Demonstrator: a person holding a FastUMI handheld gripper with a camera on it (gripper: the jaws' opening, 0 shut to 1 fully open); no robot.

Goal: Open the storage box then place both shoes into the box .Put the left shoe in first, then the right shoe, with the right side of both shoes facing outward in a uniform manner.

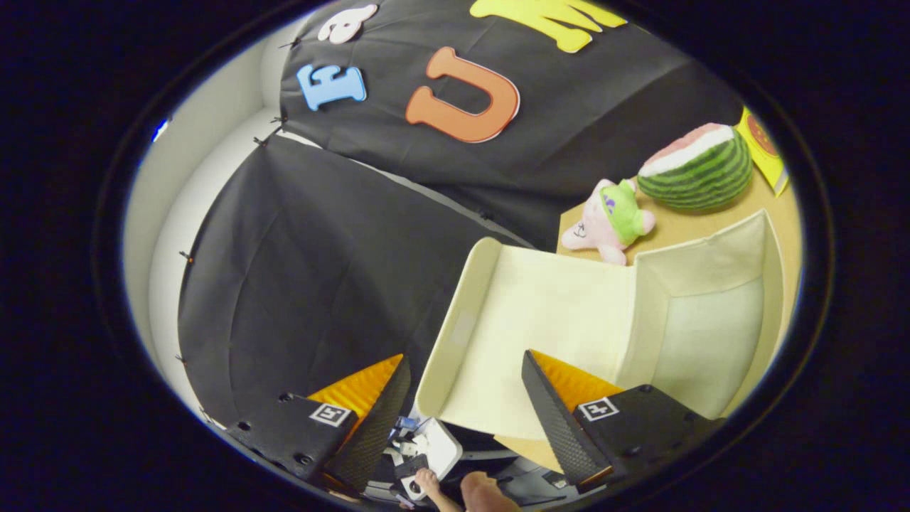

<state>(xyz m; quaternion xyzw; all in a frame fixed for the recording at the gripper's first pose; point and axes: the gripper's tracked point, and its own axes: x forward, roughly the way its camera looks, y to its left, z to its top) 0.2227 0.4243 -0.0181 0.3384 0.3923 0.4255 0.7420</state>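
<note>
Hand-held gripper [466, 398] fingers spread wide, empty, just before open storage box [700, 284] flap [540, 334] on bench [778, 206].

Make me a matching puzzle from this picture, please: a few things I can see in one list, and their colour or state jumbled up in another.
Things:
1. storage box
2. plush toy
3. watermelon toy
4. tongs

Descriptions:
A. green with dark stripes, on the table beyond the plush toy
B. fingers apart, gripping nothing
C. cream, with its lid swung open just ahead of the tongs
D. pink with a green cap, lying just beyond the box

Pairs: 1-C, 2-D, 3-A, 4-B
</note>
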